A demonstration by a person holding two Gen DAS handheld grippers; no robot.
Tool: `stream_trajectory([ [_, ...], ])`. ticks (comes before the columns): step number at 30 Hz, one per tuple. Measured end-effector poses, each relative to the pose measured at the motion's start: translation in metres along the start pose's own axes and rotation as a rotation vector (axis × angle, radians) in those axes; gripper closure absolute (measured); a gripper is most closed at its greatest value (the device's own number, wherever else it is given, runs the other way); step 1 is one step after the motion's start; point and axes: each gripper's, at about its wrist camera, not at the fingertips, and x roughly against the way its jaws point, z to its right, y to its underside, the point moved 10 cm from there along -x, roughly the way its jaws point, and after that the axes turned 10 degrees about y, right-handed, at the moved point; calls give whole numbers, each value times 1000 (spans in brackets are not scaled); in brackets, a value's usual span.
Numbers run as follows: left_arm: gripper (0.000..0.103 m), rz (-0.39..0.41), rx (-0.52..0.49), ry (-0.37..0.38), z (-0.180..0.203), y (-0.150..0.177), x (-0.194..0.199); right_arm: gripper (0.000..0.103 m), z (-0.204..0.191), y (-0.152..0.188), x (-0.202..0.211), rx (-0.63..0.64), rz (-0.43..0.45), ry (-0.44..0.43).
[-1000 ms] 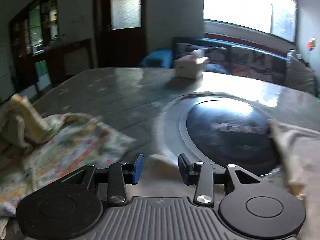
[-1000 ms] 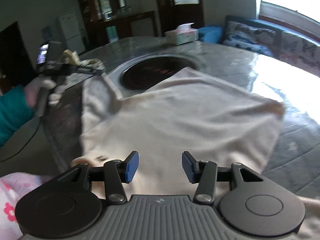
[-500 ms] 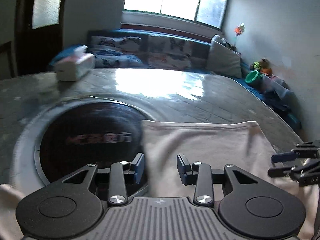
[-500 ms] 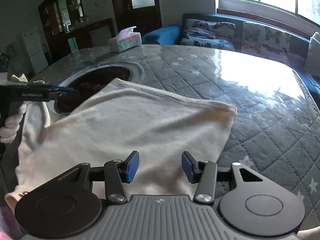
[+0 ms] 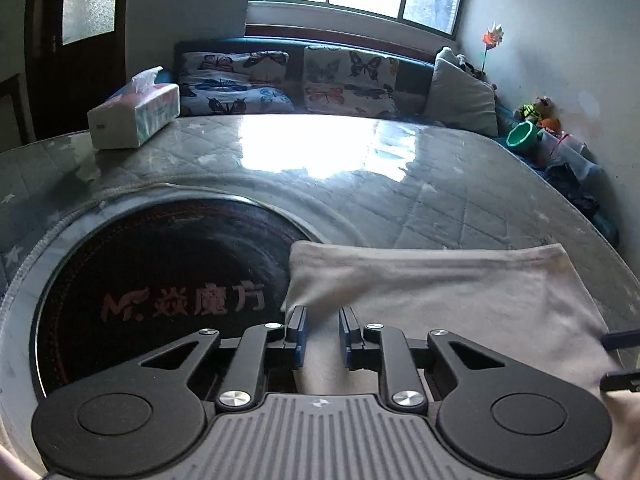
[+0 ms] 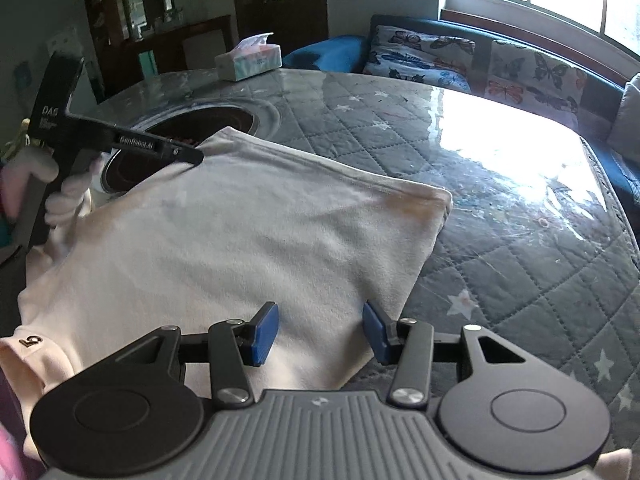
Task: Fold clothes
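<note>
A cream garment [image 6: 240, 240] lies spread on the quilted grey table, its far left corner over the dark round inset. In the left wrist view the garment [image 5: 440, 300] fills the lower right. My left gripper [image 5: 322, 336] hovers over its left edge with a narrow gap between the jaws and nothing in them; it also shows in the right wrist view [image 6: 192, 156], tips at the garment's far left corner. My right gripper [image 6: 320, 332] is open and empty above the garment's near right edge; its fingertips [image 5: 620, 340] show at the right edge of the left wrist view.
A dark round inset [image 5: 160, 288] with lettering sits in the table [image 6: 500, 220]. A tissue box [image 5: 134, 114] stands at the far left of the table. A sofa with butterfly cushions [image 5: 320, 80] lies behind the table. Small items [image 5: 524, 136] sit at the right wall.
My left gripper swung right, from the patterned cloth pile to the cream garment's left edge. The garment went from lifted and sagging to lying flat. My right gripper opened wider.
</note>
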Motion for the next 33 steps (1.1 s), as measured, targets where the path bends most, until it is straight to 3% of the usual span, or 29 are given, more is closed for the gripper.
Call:
stream_trajectory([
  [4,83,29,-29,48,13,-15,0,56,5,-14,0,-8,21,0],
  [7,83,-1,-40,60,17,-19,-14,56,12,-29,-9,-13,35,10],
  [13,82,-16,-17,37,4,-20,-33,56,29,-55,-41,-6,37,36],
  [17,81,-13,-19,36,0,-21,-34,56,39,-54,-59,-5,11,47],
  [24,80,-5,-18,21,1,-22,-35,56,45,-44,-48,-8,17,62],
  [29,68,2,-39,18,13,-21,-21,55,44,-42,-22,-34,50,76],
  [33,66,5,-80,79,41,-8,3,55,33,-23,12,-37,65,55],
])
